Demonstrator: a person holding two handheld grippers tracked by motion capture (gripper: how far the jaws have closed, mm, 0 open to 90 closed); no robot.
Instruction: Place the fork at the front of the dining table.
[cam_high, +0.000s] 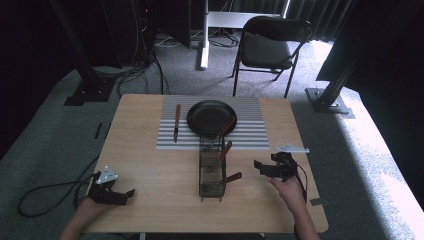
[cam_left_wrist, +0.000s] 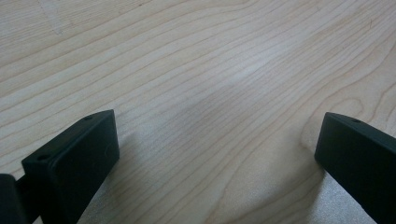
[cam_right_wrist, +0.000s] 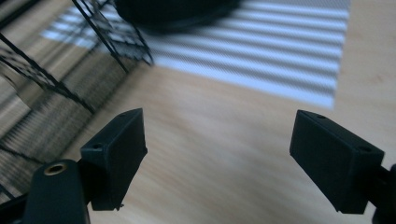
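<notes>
The left tongs (cam_high: 122, 194) are resting low at the near left of the counter (cam_high: 150, 165), spread wide and holding nothing. The right tongs (cam_high: 259, 165) are also spread and empty, pointing at the wire basket (cam_high: 211, 172). Wooden-handled cutlery (cam_high: 232, 177) is sticking out of it. The job looks like it is just starting. Next, the right tongs probably need to close on one handle.
</notes>
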